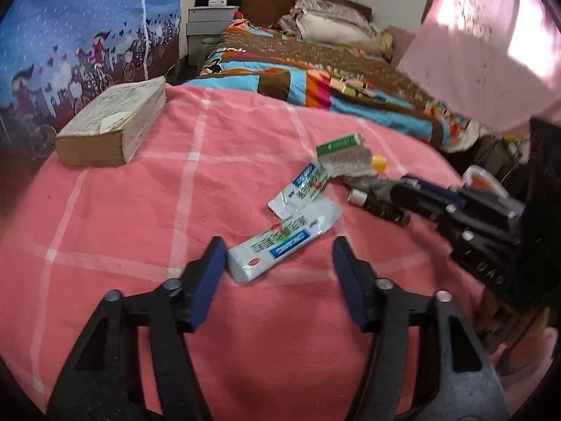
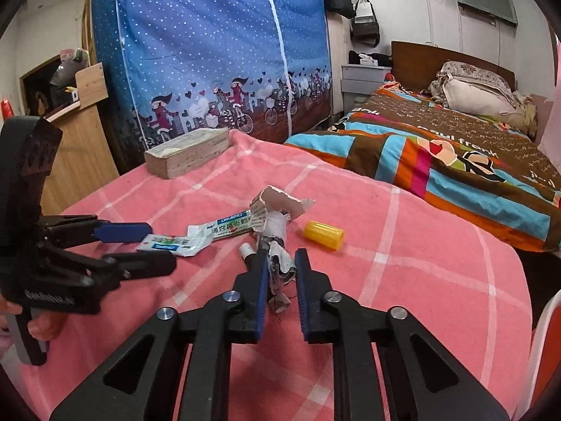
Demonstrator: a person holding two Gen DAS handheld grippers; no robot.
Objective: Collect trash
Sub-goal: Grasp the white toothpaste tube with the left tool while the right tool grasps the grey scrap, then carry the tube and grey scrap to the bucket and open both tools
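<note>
Spread blue fingers of the left gripper (image 1: 278, 280) frame a white wrapper (image 1: 285, 242) at lower centre on the pink cloth (image 1: 140, 210); a book (image 1: 112, 122) sits upper left

Right view: the right gripper (image 2: 278, 280), fingers parted, straddles crumpled paper (image 2: 277, 263) without pinching it; a yellow cap (image 2: 323, 234) lies just right of centre
</note>
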